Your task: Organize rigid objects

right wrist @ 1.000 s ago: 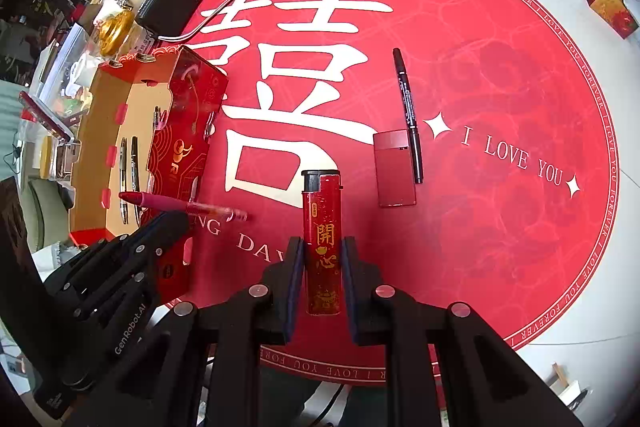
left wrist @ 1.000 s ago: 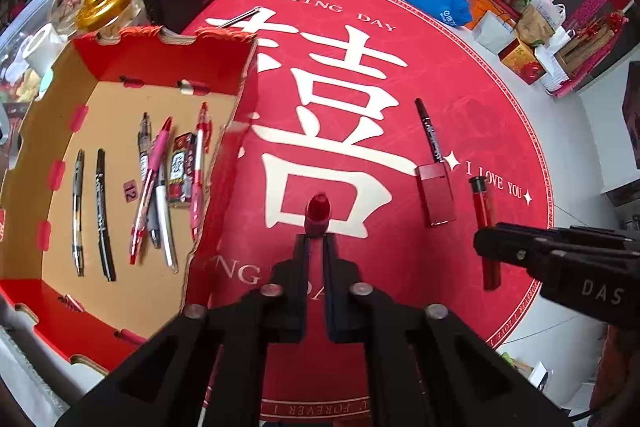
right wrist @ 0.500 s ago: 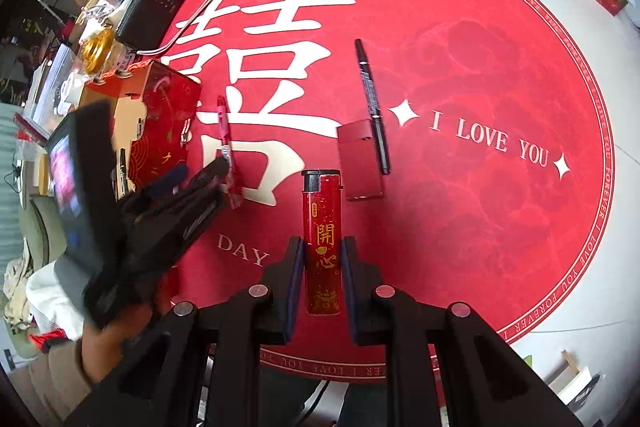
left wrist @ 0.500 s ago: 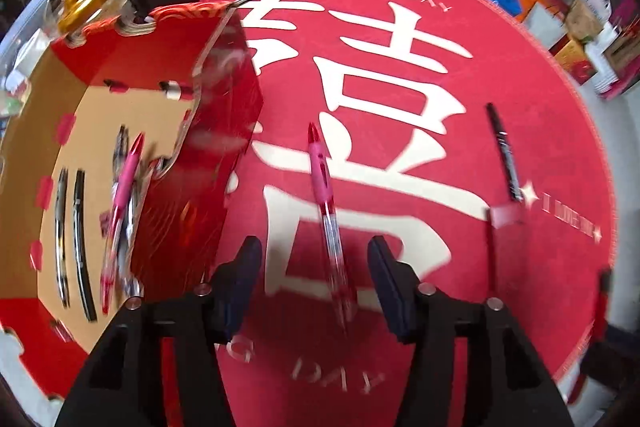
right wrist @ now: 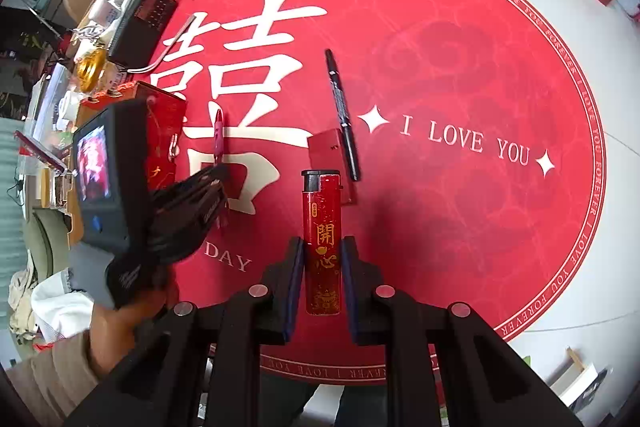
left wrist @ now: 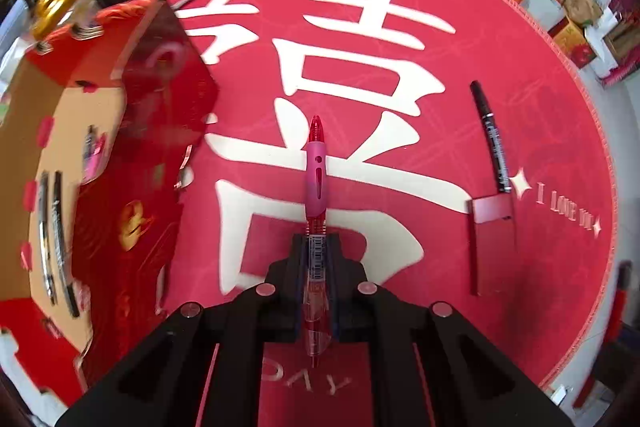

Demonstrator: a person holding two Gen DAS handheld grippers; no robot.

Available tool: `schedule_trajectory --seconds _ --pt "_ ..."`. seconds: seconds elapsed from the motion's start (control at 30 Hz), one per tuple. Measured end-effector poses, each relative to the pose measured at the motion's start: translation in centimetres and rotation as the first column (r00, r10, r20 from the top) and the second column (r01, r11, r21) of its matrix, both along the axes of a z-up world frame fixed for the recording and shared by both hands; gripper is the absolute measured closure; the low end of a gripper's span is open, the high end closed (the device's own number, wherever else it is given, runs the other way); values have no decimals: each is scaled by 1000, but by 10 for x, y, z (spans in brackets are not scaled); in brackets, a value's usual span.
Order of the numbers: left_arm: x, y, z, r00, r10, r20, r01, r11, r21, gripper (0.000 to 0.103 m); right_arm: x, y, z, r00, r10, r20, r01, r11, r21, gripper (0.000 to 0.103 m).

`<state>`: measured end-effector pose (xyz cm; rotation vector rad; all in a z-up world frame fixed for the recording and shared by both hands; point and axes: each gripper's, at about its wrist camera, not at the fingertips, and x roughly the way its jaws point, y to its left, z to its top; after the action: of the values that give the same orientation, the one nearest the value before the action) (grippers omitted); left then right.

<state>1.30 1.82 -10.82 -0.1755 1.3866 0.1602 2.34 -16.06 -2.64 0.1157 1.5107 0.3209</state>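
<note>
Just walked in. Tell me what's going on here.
A person is tidying small items off a red mat with two handheld grippers. The left gripper is shut on a pink pen, which points away from the gripper over the mat, beside the open box that already holds several pens. The right gripper is shut on a red lighter. A black marker and a red case lie on the mat.
</note>
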Motion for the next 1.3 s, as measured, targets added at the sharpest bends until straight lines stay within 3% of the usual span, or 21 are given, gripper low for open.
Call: schedule_trajectory --seconds 0.3,0.8,1.03,1.3 --pt "-33 12 51 1000 14 28 -12 999 -46 93 -1 29 12 999 50 22 -50 999 13 83" --pt "-82 64 84 989 131 73 -123 987 -102 93 -16 113 35 979 192 64 -194 981 26 83" --pt "-108 105 102 973 203 113 -195 978 -78 93 -23 154 40 960 268 78 -272 961 43 83" --pt "-122 160 101 946 304 110 -308 951 13 93 -28 215 46 925 363 110 -371 926 67 83"
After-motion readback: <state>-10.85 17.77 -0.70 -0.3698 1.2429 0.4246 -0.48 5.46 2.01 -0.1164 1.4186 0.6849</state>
